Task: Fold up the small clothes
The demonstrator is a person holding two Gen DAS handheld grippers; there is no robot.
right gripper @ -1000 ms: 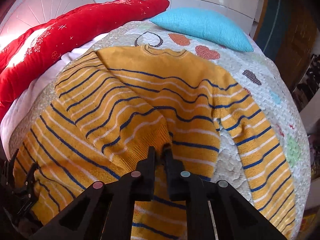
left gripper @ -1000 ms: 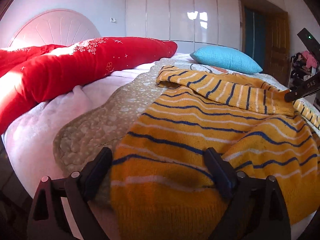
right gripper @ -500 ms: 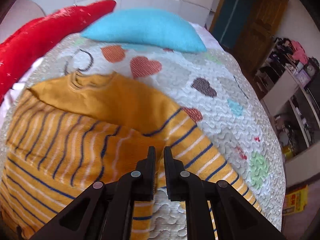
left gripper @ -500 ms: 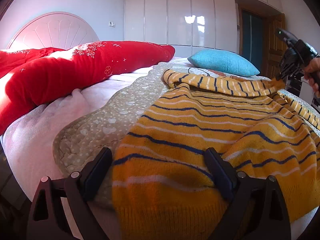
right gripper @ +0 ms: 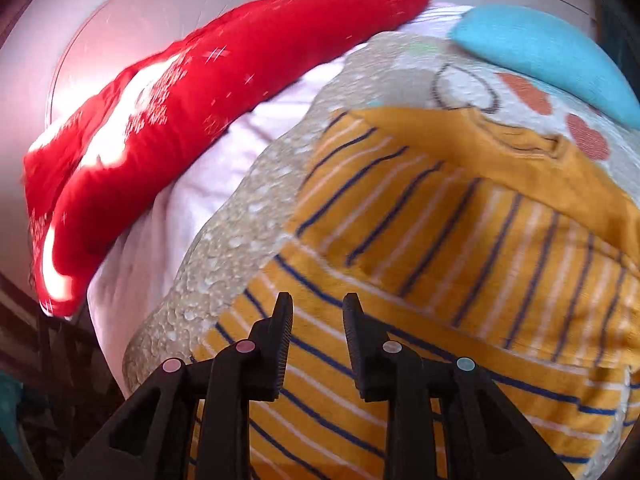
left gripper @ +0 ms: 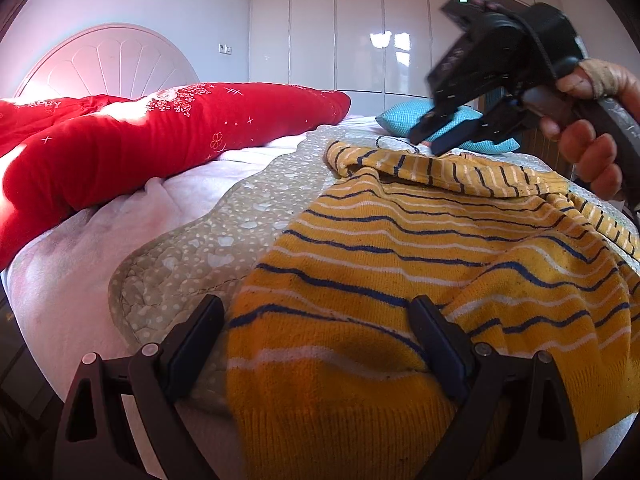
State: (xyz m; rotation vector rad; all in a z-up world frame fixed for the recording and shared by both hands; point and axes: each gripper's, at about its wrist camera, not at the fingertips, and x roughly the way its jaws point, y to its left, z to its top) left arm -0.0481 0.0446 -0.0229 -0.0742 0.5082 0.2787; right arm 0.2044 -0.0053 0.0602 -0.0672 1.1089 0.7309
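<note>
A yellow knit sweater (left gripper: 420, 248) with blue and white stripes lies on the bed. One sleeve (left gripper: 448, 170) is folded across its upper body. My left gripper (left gripper: 316, 320) is open, its fingers straddling the sweater's hem at the near edge. My right gripper (right gripper: 318, 308) is open and empty, hovering above the sweater (right gripper: 460, 240). In the left wrist view it (left gripper: 428, 142) is held up in a hand above the folded sleeve.
A grey quilted mat (left gripper: 224, 240) lies under the sweater on a pale pink bedcover (left gripper: 80, 264). A long red pillow (left gripper: 140, 144) runs along the left. A blue pillow (right gripper: 544, 52) sits at the far end. White wardrobe doors (left gripper: 340, 32) stand behind.
My right gripper carried the sleeve cuff across the sweater, let it go and opened. It has lifted and swung to the left. My left gripper has stayed in place.
</note>
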